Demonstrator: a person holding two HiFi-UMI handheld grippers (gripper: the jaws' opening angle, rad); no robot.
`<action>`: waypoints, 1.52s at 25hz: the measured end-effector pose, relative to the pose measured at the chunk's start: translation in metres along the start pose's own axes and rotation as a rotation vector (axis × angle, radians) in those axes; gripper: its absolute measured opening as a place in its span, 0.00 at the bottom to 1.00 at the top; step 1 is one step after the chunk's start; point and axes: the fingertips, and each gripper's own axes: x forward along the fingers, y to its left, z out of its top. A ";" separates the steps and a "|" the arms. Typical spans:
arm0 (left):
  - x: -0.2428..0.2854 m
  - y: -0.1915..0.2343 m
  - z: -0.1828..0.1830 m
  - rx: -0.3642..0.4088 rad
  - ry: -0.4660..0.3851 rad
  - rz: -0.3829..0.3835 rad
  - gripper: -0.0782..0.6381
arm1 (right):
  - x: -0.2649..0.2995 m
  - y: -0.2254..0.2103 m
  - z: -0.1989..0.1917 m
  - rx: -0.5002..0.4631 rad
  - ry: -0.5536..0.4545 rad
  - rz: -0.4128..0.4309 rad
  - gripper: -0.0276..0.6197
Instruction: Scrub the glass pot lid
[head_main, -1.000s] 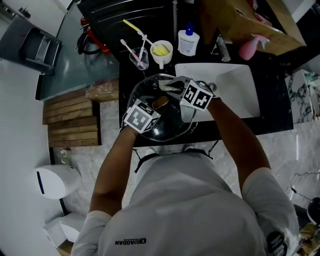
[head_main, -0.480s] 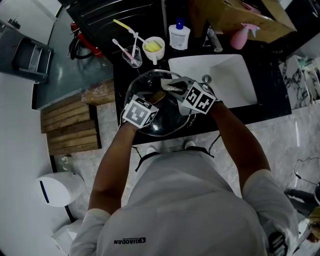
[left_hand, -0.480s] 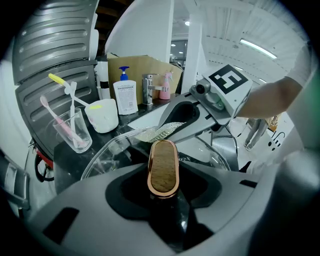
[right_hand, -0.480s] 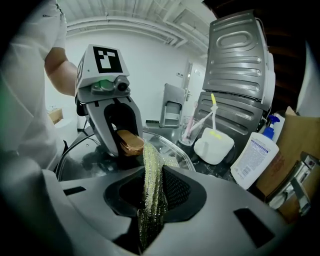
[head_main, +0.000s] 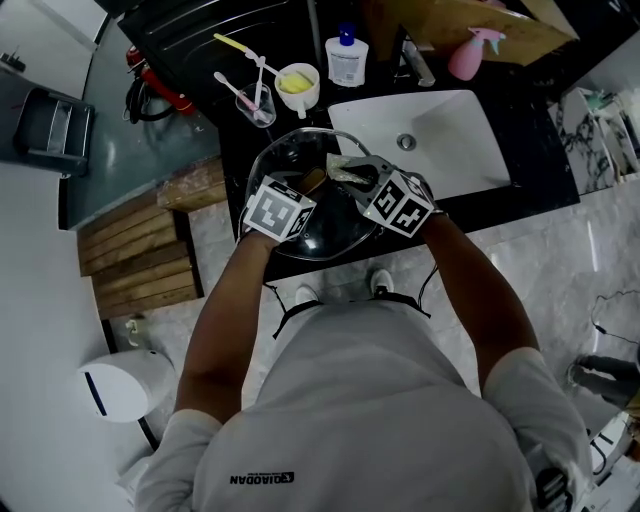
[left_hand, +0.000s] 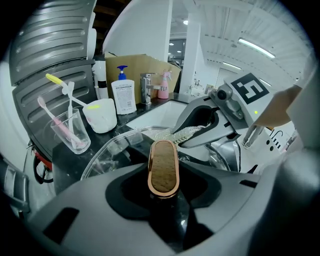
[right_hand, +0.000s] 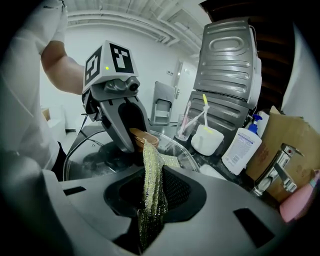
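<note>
My right gripper (right_hand: 150, 200), clamped on the scrub cloth (right_hand: 151, 167), has dragged it across the glass pot lid (head_main: 300, 148). The left gripper (head_main: 302, 192) grips the knob (left_hand: 162, 167), steadying the lid at the counter (head_main: 232, 165). Scrubbing is progressing.

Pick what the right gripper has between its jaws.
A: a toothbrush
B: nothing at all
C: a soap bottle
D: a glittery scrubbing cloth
D: the right gripper view shows the right gripper clamped on a glittery scrubbing cloth, whose free end reaches out over the lid.
</note>
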 end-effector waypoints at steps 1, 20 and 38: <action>0.000 0.000 0.000 0.002 0.001 -0.002 0.36 | -0.002 0.003 -0.001 0.005 0.003 -0.008 0.18; 0.000 -0.001 0.000 0.013 0.006 -0.018 0.36 | -0.022 0.075 0.005 0.020 0.004 -0.024 0.18; 0.000 -0.001 -0.001 0.009 0.006 -0.016 0.36 | -0.014 0.147 0.023 -0.139 -0.010 0.163 0.18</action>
